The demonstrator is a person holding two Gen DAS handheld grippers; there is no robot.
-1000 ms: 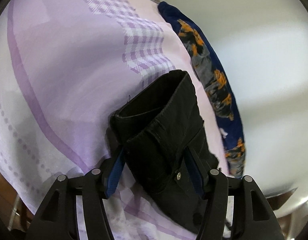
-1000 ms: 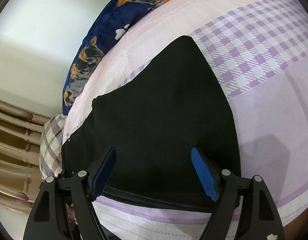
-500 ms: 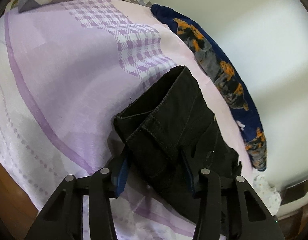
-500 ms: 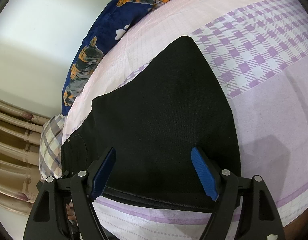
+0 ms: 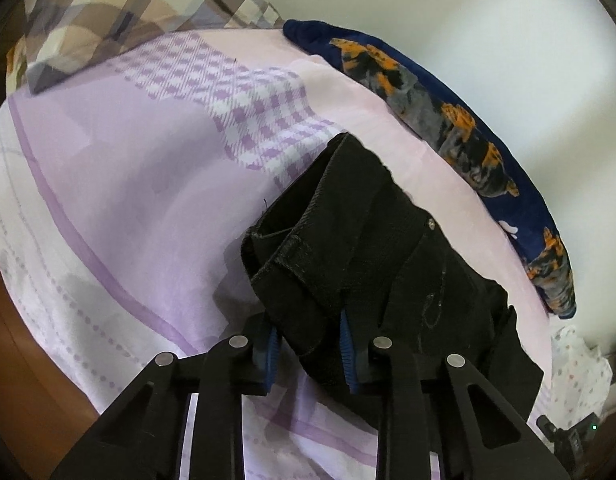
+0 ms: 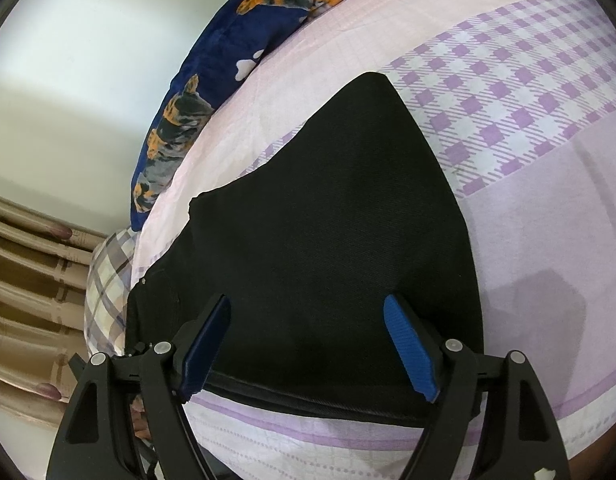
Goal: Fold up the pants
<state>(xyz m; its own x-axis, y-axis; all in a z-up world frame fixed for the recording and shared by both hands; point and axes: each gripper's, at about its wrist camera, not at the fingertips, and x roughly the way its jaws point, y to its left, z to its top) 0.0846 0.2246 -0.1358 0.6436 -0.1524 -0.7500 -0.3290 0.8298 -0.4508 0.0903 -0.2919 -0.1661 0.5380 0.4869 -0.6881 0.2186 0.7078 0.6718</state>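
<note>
Black pants [image 6: 328, 248] lie on the lilac bedsheet [image 5: 120, 184] near the bed's front edge. The left gripper [image 5: 308, 344] is closing, its blue pads pinching a bunched fold at the waistband. The right gripper [image 6: 308, 344] hovers over the flat cloth, jaws wide apart, gripping nothing. A navy pillow [image 5: 448, 120] lines the far edge.

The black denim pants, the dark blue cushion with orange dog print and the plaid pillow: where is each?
Black denim pants [image 6: 332, 240]: right wrist view, flat middle of the fabric.
Dark blue cushion with orange dog print [image 5: 448, 120]: left wrist view, its printed top.
Plaid pillow [image 5: 120, 12]: left wrist view, its centre.
</note>
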